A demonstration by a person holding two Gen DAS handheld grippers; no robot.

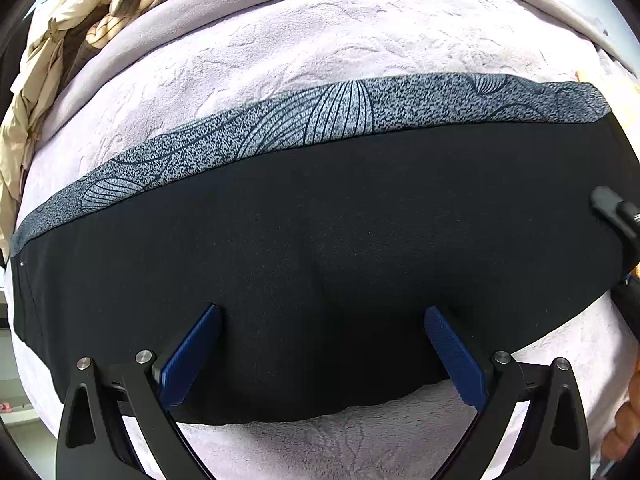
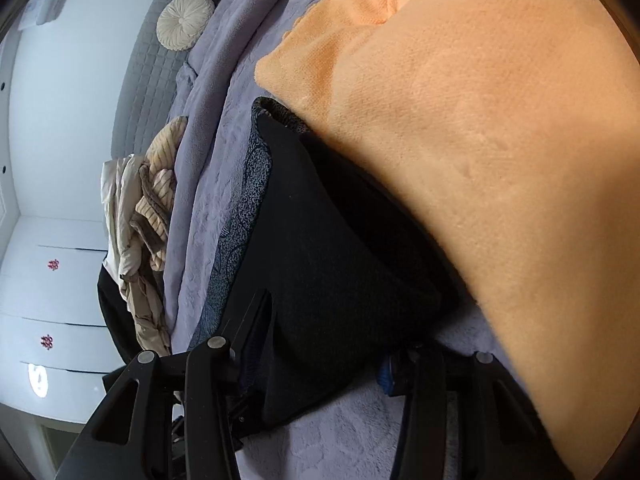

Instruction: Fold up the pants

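The black pants (image 1: 320, 240) lie flat across the lilac bed cover (image 1: 320, 40), with a grey patterned band (image 1: 280, 128) along their far edge. My left gripper (image 1: 322, 314) is open, its blue fingers (image 1: 192, 360) spread over the pants' near edge, holding nothing. My right gripper (image 1: 616, 212) shows at the pants' right end. In the right wrist view the pants (image 2: 340, 248) lie between the right gripper's (image 2: 320, 368) wide-spread arms, their edge draped over the fingers; I cannot tell if it pinches them.
An orange blanket (image 2: 480, 120) lies against the pants' right end. A pile of beige and striped clothes (image 1: 60, 60) sits at the bed's far left, also in the right wrist view (image 2: 144, 220). A round cushion (image 2: 185, 18), grey headboard and white drawers (image 2: 52, 280) lie beyond.
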